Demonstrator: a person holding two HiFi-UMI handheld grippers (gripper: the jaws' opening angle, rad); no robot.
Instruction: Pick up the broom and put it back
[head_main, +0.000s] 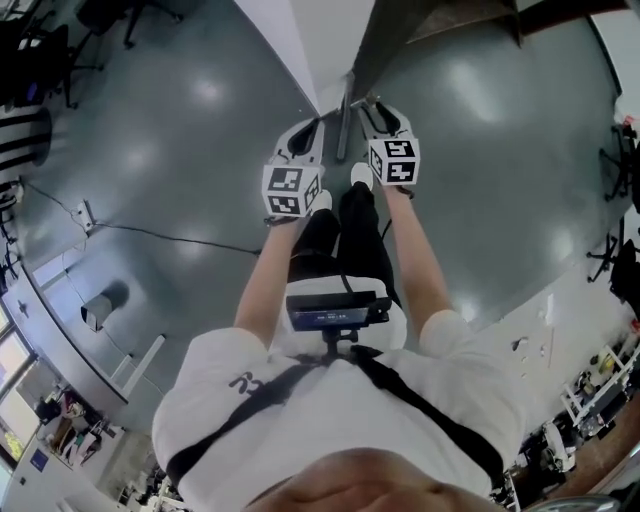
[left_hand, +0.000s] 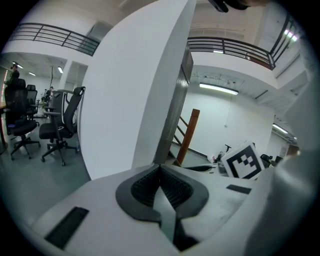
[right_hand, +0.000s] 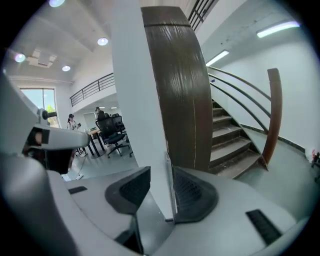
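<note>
Evenly bright interior lighting from a ceiling strip light (left_hand: 218, 89), recessed spots (right_hand: 102, 41) and a pale window (right_hand: 37, 100); soft round glare patches on the glossy grey floor (head_main: 210, 90), faint shadows only. Strong fisheye bending in all three views, with dark vignetted corners in both gripper views. Near foreground soft and out of focus, distance reasonably sharp.

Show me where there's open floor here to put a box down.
Open grey floor lies left of the white pillar, beyond the cable, and again right of the dark stair wall. Crowded: straight ahead by the broom handle, and the office chairs top left.
</note>
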